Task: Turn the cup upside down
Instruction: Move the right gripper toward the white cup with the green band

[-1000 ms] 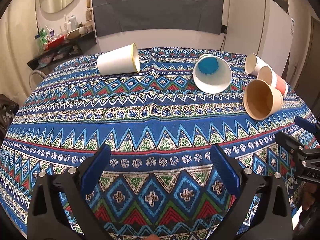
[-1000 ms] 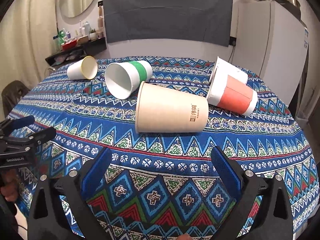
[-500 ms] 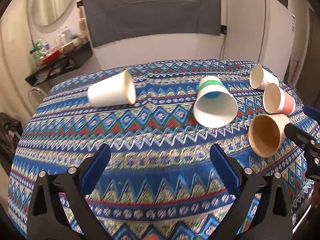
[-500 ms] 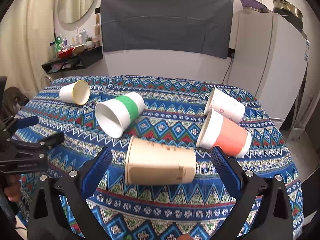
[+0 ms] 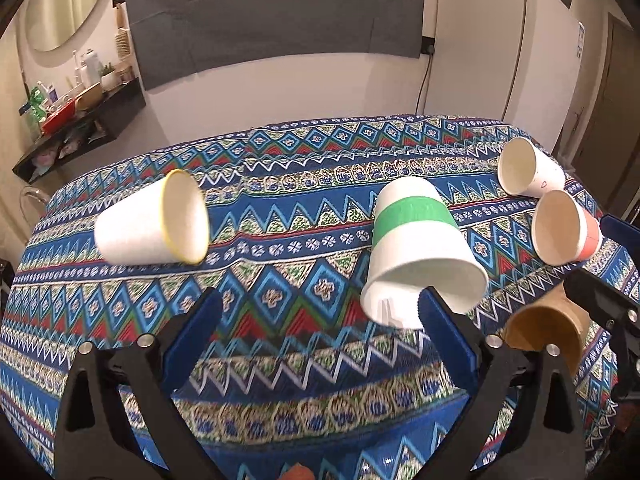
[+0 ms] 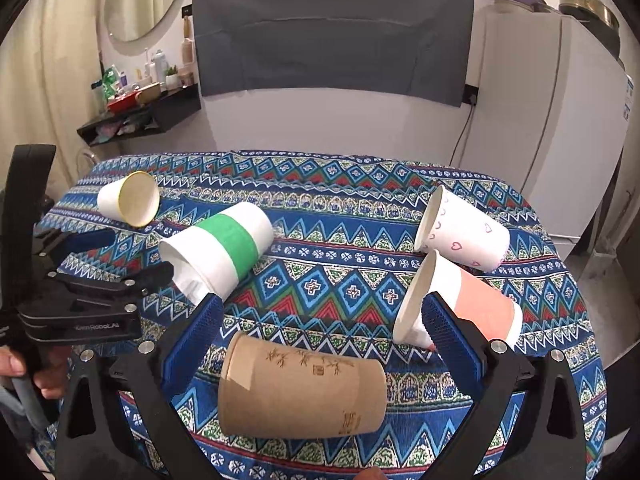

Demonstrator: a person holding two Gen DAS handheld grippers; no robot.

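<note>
Both grippers stood wide open, holding nothing. The right gripper [image 6: 320, 340] framed the brown paper cup [image 6: 300, 392], which lay on its side at 6 o'clock on the patterned tablecloth [image 6: 340, 208]. The green-banded cup [image 5: 416, 248] lay at the left gripper's [image 5: 316, 320] 1 o'clock.

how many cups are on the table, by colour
plain white cup: 1
green-banded cup: 1
brown cup: 1
pink-banded cup: 1
white cup with hearts: 1
total: 5, all lying on their sides
</note>
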